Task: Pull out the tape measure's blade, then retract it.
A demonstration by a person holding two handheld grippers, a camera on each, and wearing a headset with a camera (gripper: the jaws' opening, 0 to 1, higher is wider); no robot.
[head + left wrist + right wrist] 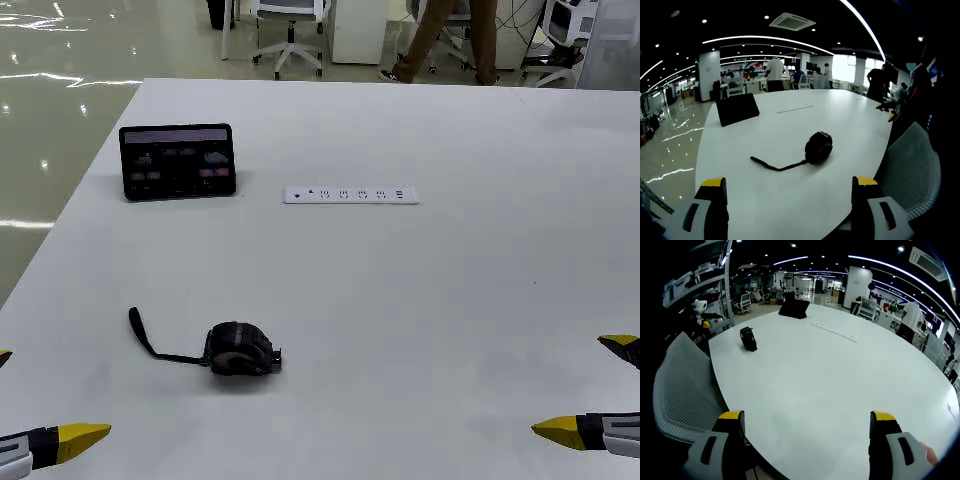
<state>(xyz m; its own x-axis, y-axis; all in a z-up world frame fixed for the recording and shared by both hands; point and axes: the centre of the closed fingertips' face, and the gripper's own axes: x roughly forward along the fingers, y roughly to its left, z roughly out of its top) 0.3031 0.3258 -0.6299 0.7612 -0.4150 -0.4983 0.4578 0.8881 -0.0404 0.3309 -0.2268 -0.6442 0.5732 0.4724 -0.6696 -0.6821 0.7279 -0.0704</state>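
The tape measure (240,349) lies on the white table (450,300) towards its near left side, its strap (145,336) trailing left. The left gripper (790,181) and right gripper (807,415) hover at the near edge, jaws wide, holding nothing. Farther off lie a power strip (350,195) and a tablet (178,161).
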